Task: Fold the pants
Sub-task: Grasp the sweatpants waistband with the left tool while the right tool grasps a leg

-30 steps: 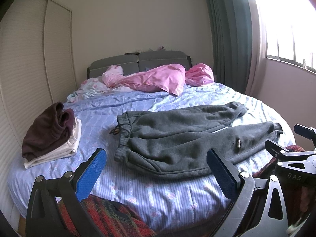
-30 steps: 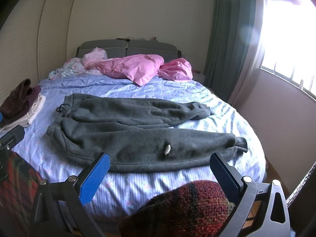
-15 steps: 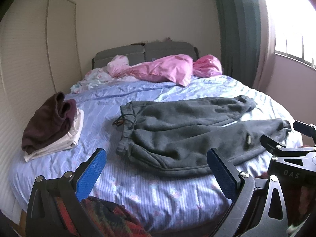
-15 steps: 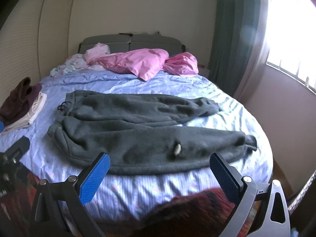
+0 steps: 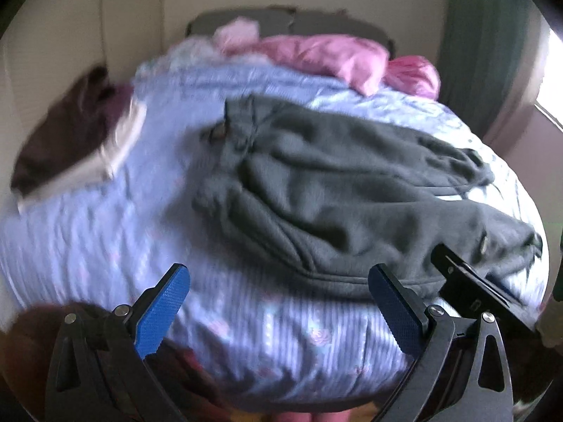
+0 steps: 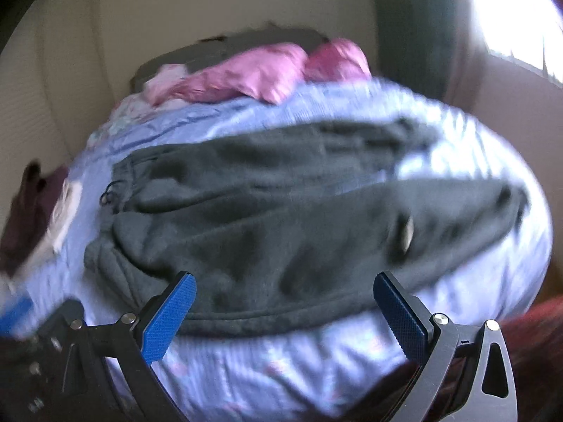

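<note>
Matt fleecy grey pants [image 5: 352,190], striped cloth bedsheet [image 5: 116,232], textured blue pads on black tongs [image 5: 278,302]

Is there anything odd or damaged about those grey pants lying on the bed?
Yes. The grey sweatpants have a small pale spot on the nearer leg, maybe a hole or a tag; the blur hides which. The two legs lie splayed apart rather than stacked. Both the left gripper and right gripper are open, holding nothing.

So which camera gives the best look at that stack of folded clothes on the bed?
The left wrist view: the folded clothes show whole, though blurred. In the right wrist view the folded clothes sit squeezed against the left edge, smaller and partly cut off.
</note>
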### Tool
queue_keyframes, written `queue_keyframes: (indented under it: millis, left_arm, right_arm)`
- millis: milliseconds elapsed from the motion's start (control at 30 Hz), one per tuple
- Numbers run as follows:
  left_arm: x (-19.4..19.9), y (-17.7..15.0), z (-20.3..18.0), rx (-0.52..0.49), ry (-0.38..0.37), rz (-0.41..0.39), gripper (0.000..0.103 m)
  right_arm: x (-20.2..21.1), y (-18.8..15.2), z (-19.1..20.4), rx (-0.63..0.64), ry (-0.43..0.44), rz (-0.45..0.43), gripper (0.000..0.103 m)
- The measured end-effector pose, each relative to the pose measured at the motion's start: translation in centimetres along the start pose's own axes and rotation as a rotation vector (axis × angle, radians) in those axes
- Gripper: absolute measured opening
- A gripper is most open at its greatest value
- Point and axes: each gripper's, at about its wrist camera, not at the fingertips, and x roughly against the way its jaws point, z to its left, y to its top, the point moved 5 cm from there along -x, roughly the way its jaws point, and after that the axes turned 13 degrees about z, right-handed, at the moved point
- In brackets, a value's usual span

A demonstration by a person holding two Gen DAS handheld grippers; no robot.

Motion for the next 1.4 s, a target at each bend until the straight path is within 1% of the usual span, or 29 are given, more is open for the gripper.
queue_keyframes:
  millis: [33, 100, 200, 267, 367, 400, 433, 500, 567, 600, 667, 733, 767, 867, 933, 967, 1000, 1033, 1100, 1233, 1367, 1400]
  left_arm:
    - [-0.7, 0.0, 0.1, 0.031, -0.012, 0.024, 0.103]
    - [-2.1, 0.1, 0.4, 0.100, -0.034, 0.060, 0.103]
    - [-3.6, 0.1, 0.5, 0.154, -0.033, 0.103, 0.103]
    - [-4.4, 0.3, 0.7, 0.187, -0.036, 0.115, 0.102]
    - [-5.0, 0.5, 1.0, 0.234, -0.009, 0.110, 0.102]
    - [-5.2, 0.7, 1.2, 0.248, -0.010, 0.107, 0.099]
    - [-5.3, 0.7, 1.3, 0.266, -0.011, 0.098, 0.098]
    - [-5.9, 1.2, 1.4, 0.283, -0.019, 0.093, 0.097]
    - [-6.6, 1.5, 1.0, 0.282, -0.047, 0.093, 0.094]
    - [-7.0, 1.7, 0.7, 0.283, -0.054, 0.098, 0.091]
    - [-8.0, 1.7, 0.3, 0.295, -0.096, 0.122, 0.086]
    - [-9.3, 1.6, 0.1, 0.323, -0.164, 0.164, 0.072]
    - [-10.2, 1.4, 0.1, 0.348, -0.204, 0.192, 0.071]
    - [-10.8, 1.3, 0.5, 0.392, -0.264, 0.193, 0.061]
    - [-10.6, 1.6, 0.4, 0.384, -0.304, 0.192, 0.041]
    - [-10.4, 1.8, 0.4, 0.379, -0.311, 0.194, 0.040]
    - [-10.2, 2.0, 0.4, 0.375, -0.312, 0.189, 0.035]
    - [-9.8, 2.1, 0.3, 0.368, -0.311, 0.182, 0.032]
    - [-9.0, 2.3, 0.2, 0.351, -0.300, 0.159, 0.029]
    - [-5.6, 3.1, 0.1, 0.310, -0.285, 0.047, 0.027]
    - [-1.6, 3.7, 0.1, 0.277, -0.270, -0.081, 0.025]
    - [-1.2, 3.8, 0.5, 0.280, -0.276, -0.091, 0.025]
  right_arm:
    - [-1.2, -0.2, -0.5, -0.051, 0.031, 0.036, 0.102]
    - [-3.2, -0.6, -1.6, -0.152, 0.061, 0.092, 0.102]
    - [-5.1, -1.1, -3.2, -0.271, 0.081, 0.136, 0.102]
    - [-5.9, -1.5, -4.0, -0.332, 0.087, 0.143, 0.102]
    - [-6.5, -1.9, -4.9, -0.397, 0.091, 0.133, 0.101]
    - [-6.7, -1.9, -5.3, -0.412, 0.079, 0.128, 0.098]
    - [-6.9, -1.8, -5.5, -0.430, 0.062, 0.120, 0.093]
    - [-7.1, -1.8, -6.5, -0.477, 0.029, 0.094, 0.090]
    - [-7.6, -1.6, -7.5, -0.535, 0.016, 0.083, 0.087]
    - [-7.9, -1.6, -8.1, -0.566, 0.021, 0.078, 0.084]
    - [-8.2, -1.2, -8.9, -0.606, 0.027, 0.065, 0.081]
    - [-8.4, -0.7, -9.4, -0.618, 0.013, 0.042, 0.078]
    - [-8.6, -0.5, -9.5, -0.621, 0.008, 0.037, 0.077]
    - [-9.5, -0.2, -10.2, -0.657, 0.006, 0.050, 0.071]
    - [-9.4, 0.0, -10.5, -0.660, -0.027, 0.052, 0.051]
    - [-9.5, 0.2, -10.7, -0.660, -0.035, 0.055, 0.047]
    - [-9.3, 0.1, -10.8, -0.666, -0.032, 0.055, 0.036]
    - [-9.1, 0.3, -11.0, -0.673, -0.021, 0.057, 0.025]
    - [-8.5, 0.6, -11.0, -0.679, 0.018, 0.057, 0.020]
    - [-5.9, 1.9, -10.7, -0.653, 0.087, 0.012, 0.016]
    - [-1.2, 3.5, -10.0, -0.588, 0.161, -0.070, 0.015]
    - [0.2, 3.9, -9.8, -0.568, 0.190, -0.094, 0.015]
